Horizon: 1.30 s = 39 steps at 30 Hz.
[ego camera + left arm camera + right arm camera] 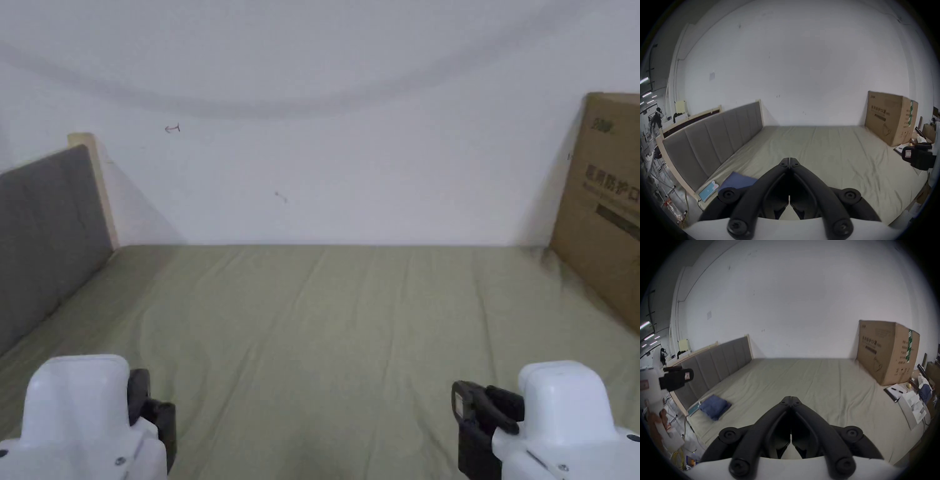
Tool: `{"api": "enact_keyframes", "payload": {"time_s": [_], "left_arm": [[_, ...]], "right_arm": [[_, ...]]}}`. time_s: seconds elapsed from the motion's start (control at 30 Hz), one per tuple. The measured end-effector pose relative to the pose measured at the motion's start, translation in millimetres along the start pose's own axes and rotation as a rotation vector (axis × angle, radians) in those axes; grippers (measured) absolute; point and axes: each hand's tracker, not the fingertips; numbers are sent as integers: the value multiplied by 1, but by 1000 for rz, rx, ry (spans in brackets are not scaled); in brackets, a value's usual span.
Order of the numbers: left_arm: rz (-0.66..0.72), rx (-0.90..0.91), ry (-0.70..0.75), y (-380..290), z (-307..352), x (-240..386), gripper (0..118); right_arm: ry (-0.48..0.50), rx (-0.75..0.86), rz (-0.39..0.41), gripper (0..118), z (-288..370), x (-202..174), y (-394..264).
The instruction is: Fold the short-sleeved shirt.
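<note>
The left gripper (789, 160) hovers above the near edge of the bed with its jaws pressed together and nothing between them; the right gripper (791, 398) hangs level with it over the same edge, jaws likewise closed on nothing. The two are well apart, with a broad stretch of wrinkled olive sheet (350, 325) lying bare between and beyond them as far as the white wall (350, 156) at the far edge. A folded blue garment (715, 407), which may be the short-sleeved shirt, lies at the near left corner of the bed, just beside a phone (708, 190) that rests against the foot of the grey padded headboard (714, 139) running along the left edge. A large cardboard box (886, 352) stands in the far right corner, against the wall. A notebook with a pen (895, 391) and loose papers (914, 407) lie along the right edge.
</note>
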Motion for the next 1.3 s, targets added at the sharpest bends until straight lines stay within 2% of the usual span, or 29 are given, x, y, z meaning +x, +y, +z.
{"api": "enact_keyframes", "payload": {"time_s": [0.2, 0.23, 0.27, 0.3, 0.37, 0.4, 0.47, 0.5, 0.53, 0.7, 0.83, 0.9, 1.0, 1.2, 1.3], "left_arm": [[-72, 90, -27, 10, 22, 38, 0], [-84, 98, -35, 12, 24, 43, 9], [-79, 105, -44, 13, 26, 45, 26], [-71, 113, -65, 16, 28, 46, 56], [-35, 144, -119, 18, 34, 46, 100], [-36, 150, -125, 18, 36, 47, 116], [-40, 151, -115, 19, 40, 50, 117], [-43, 164, -117, 19, 44, 49, 117], [-47, 175, -125, 19, 46, 49, 117], [11, 71, -255, 31, 44, 44, 117], [3, 68, -229, 31, 43, 45, 117], [-61, 77, -169, 31, 47, 50, 117], [-120, 144, -162, 32, 53, 53, 117], [-98, 133, -159, 36, 59, 55, 117], [-85, 133, -141, 37, 60, 54, 117]], "right_arm": [[-56, 89, 25, 0, 25, 11, 14], [-58, 95, 27, 0, 28, 13, 14], [-60, 98, 28, 5, 32, 14, 15], [-58, 112, 22, 19, 39, 16, 16], [-47, 126, 23, 55, 47, 18, 18], [-46, 129, 28, 82, 50, 18, 18], [-61, 138, 38, 107, 53, 18, 20], [-66, 145, 38, 116, 55, 18, 20], [-66, 158, 32, 118, 57, 19, 21], [-61, 182, 5, 118, 63, 19, 28], [-85, 185, 15, 118, 63, 20, 30], [-84, 181, 6, 118, 62, 23, 30], [-74, 164, -23, 118, 60, 27, 32], [-48, 152, -77, 118, 59, 32, 35], [-57, 149, -65, 118, 59, 32, 34]]}}
